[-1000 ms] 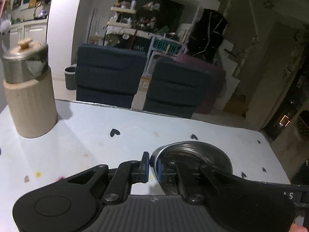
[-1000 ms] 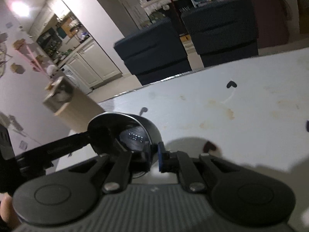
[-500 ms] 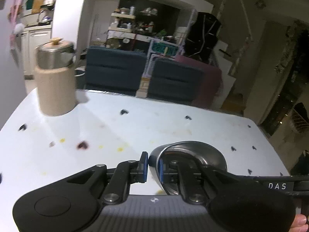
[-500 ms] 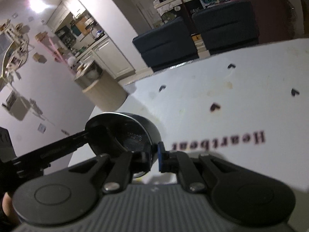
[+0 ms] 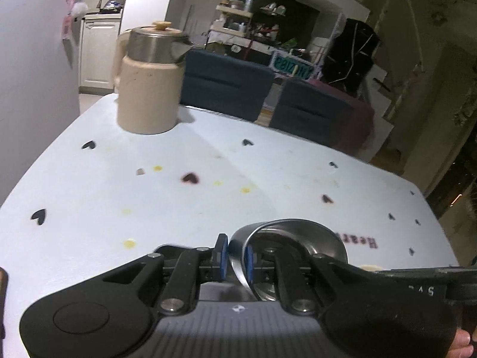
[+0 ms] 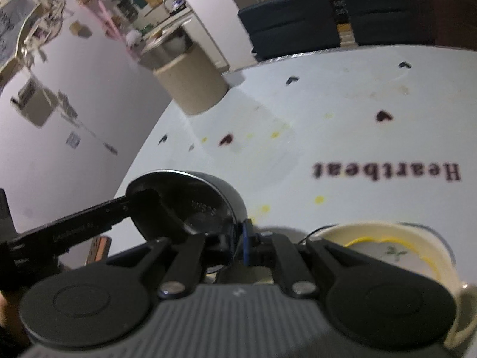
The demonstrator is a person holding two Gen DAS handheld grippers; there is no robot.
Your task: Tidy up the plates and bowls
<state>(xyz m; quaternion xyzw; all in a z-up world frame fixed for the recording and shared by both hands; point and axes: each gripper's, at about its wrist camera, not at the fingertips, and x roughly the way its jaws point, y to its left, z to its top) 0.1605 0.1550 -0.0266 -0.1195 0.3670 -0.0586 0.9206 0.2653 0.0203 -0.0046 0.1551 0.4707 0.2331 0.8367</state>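
Note:
A steel bowl [image 5: 301,238] is held above the white table, gripped on opposite rims by both grippers. My left gripper [image 5: 235,258] is shut on the bowl's left rim. My right gripper [image 6: 237,243] is shut on the other rim of the same bowl [image 6: 190,205], with the left gripper's arm reaching in from the left. A cream dish with a yellow ring and a leaf pattern [image 6: 396,250] lies just below and right of the right gripper.
A beige kettle with a steel lid [image 5: 149,80] stands at the table's far left corner, also in the right wrist view [image 6: 190,83]. The white table [image 5: 119,197] has heart marks and "Heartbeat" lettering [image 6: 387,173]. Dark chairs [image 5: 226,83] stand beyond its far edge.
Both grippers have drawn back toward the near side of the table with the bowl between them. The kettle now looks farther off, and the cream dish has come into the right wrist view.

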